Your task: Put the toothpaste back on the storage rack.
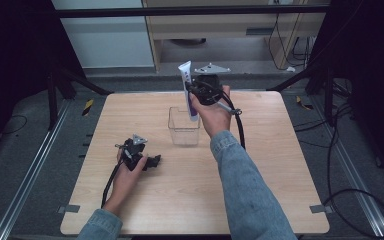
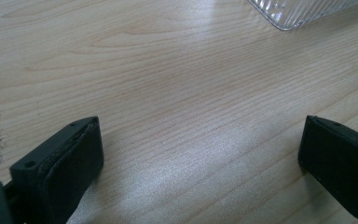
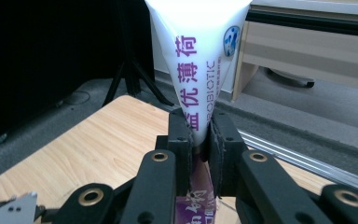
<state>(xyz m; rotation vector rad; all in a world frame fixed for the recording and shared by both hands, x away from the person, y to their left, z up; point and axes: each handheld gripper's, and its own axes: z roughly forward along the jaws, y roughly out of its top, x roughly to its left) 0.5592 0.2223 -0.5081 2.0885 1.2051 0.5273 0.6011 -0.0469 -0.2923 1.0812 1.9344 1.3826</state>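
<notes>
A white tube with a purple lower end is held upright in the air above the far side of a clear plastic box. My right gripper is shut on the tube's middle. In the right gripper view the tube rises between the two black pads, its purple print facing me. My left gripper rests low on the table left of the box, jaws wide open. In the left gripper view its fingers stand far apart over bare wood, and a corner of the clear box shows at the top right.
The wooden table stands between two metal floor rails. A light wooden cabinet stands behind the table, and cables lie on the floor at the right. Dark stands rise at both far corners.
</notes>
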